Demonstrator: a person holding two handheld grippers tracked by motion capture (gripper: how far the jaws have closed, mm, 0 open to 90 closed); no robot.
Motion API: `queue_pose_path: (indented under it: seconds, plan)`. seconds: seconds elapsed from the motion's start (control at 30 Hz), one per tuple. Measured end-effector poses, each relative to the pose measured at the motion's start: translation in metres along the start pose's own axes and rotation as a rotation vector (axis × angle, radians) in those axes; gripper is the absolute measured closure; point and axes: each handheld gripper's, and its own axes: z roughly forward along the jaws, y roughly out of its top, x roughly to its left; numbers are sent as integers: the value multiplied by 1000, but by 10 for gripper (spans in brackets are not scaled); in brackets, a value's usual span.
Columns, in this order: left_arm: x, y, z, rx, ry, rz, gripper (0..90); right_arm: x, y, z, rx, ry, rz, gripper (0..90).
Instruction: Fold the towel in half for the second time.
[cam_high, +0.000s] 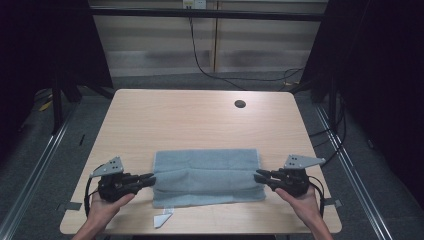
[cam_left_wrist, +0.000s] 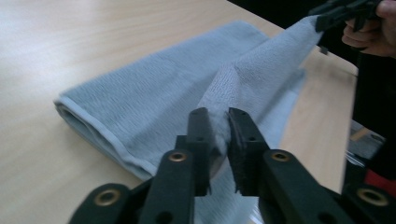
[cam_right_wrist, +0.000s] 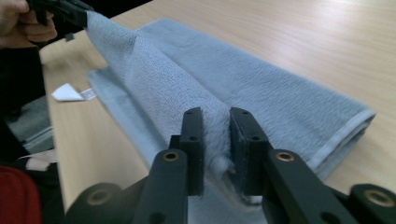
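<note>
The left gripper (cam_high: 148, 178) is clamped on one short end of the grey towel (cam_high: 207, 176), and the right gripper (cam_high: 262, 176) is clamped on the opposite end, so that a fold of cloth is pulled up between them. The towel is laid folded at the near side of the wooden table (cam_high: 200, 117). If the ends are lifted unevenly, the thin pinch could be lost and the fold could collapse.
</note>
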Motion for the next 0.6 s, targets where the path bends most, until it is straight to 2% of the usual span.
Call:
queue_pose_path:
  seconds: [0.03, 0.07, 0.13, 0.2, 0.27, 0.3, 0.37, 0.43, 0.5, 0.57, 0.6]
  plan:
    - [-2, -2, -3, -9, -16, 5, 713, 2, -2, -4, -9, 6, 7, 701]
    - [-3, -3, -6, -20, 1, 15, 689, 5, -4, -7, -19, -3, 11, 683]
    - [-1, -2, -8, -31, 17, -3, 588, 6, -7, -15, -51, -17, 18, 661]
    - [6, 1, -10, -49, 67, -10, 556, 4, -10, -21, -83, -41, 37, 650]
    - [16, 2, -9, -47, 91, -28, 532, 0, -13, -22, -88, -66, 51, 635]
    - [20, 1, -9, -43, 116, -37, 505, -3, -14, -21, -88, -77, 58, 627]
    - [27, -3, -7, -28, 135, -53, 446, -6, -17, -20, -85, -110, 72, 599]
    - [30, -5, -6, -7, 165, -46, 408, -8, -19, -20, -88, -118, 87, 586]
    - [32, -7, -7, -12, 190, -55, 353, -9, -20, -21, -98, -140, 91, 541]
    - [31, -8, -9, -15, 236, -36, 323, -10, -21, -22, -101, -160, 93, 515]
    - [31, -9, -10, -21, 244, -38, 304, -10, -22, -22, -103, -171, 106, 493]
